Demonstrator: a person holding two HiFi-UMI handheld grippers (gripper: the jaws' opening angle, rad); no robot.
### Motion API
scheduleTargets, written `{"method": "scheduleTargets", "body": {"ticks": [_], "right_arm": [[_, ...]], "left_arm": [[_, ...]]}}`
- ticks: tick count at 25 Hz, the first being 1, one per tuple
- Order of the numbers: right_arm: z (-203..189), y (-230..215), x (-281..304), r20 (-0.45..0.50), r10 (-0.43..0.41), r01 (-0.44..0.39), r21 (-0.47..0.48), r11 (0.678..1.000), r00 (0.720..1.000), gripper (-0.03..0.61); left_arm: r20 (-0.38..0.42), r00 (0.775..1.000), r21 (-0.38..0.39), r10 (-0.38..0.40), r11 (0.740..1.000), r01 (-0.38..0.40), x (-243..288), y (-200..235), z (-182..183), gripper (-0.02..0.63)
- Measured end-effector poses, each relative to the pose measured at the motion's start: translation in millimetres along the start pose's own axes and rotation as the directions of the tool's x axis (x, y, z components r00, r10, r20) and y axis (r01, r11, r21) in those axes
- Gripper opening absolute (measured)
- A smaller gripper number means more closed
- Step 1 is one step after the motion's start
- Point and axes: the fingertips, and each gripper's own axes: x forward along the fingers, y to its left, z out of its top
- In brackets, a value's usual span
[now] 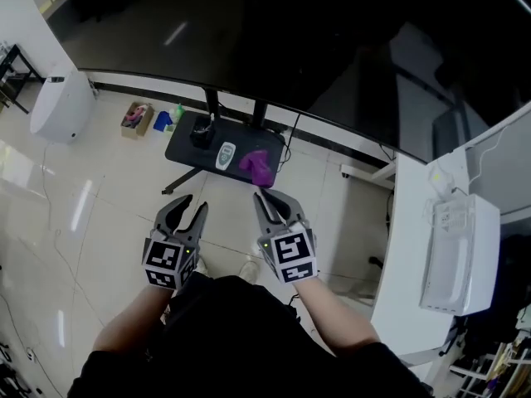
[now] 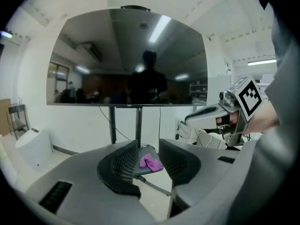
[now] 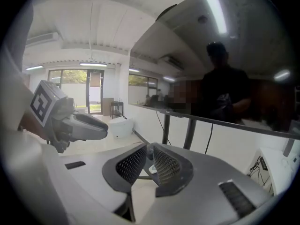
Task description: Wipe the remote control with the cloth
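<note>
A white remote control [image 1: 226, 155] lies on a black low shelf [image 1: 184, 146] at the foot of the TV stand, far below me. A crumpled purple cloth [image 1: 256, 164] rests right beside it, on the shelf's right part. Both grippers hang high above the floor, in front of the person's chest, short of the shelf. My left gripper [image 1: 190, 208] is open and empty; the left gripper view frames the cloth [image 2: 151, 161] between its jaws. My right gripper [image 1: 276, 199] has only a narrow gap, with nothing in it; the remote [image 3: 152, 169] shows far off through that gap.
A large dark TV screen [image 1: 290, 40] stands over the shelf. A black object [image 1: 202, 131] sits at the shelf's back. On the tiled floor to the left are a white rounded appliance [image 1: 60, 106] and a small box [image 1: 137, 118]. A white table [image 1: 406, 247] carries a white device [image 1: 460, 255] at right.
</note>
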Motion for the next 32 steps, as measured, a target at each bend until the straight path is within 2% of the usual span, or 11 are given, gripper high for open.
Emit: {"method": "scheduleTargets", "body": {"ticks": [6, 13, 32], "right_arm": [[27.4, 37.9, -26.4, 0.066, -0.013, 0.014, -0.016, 1.000, 0.998, 0.021], [50.4, 64.2, -24.4, 0.091, -0.054, 0.055, -0.013, 0.998, 0.994, 0.017], [60.2, 91.9, -28.6, 0.093, -0.045, 0.051, -0.058, 0.997, 0.995, 0.015]], "left_arm": [[0.083, 0.992, 0.083, -0.095, 0.993, 0.088, -24.7, -10.8, 33.3, 0.053], [0.103, 0.980, 0.179, -0.172, 0.972, 0.152, -51.8, -7.3, 44.1, 0.023], [0.119, 0.974, 0.162, -0.192, 0.972, 0.171, -64.4, -8.9, 42.5, 0.024]]}}
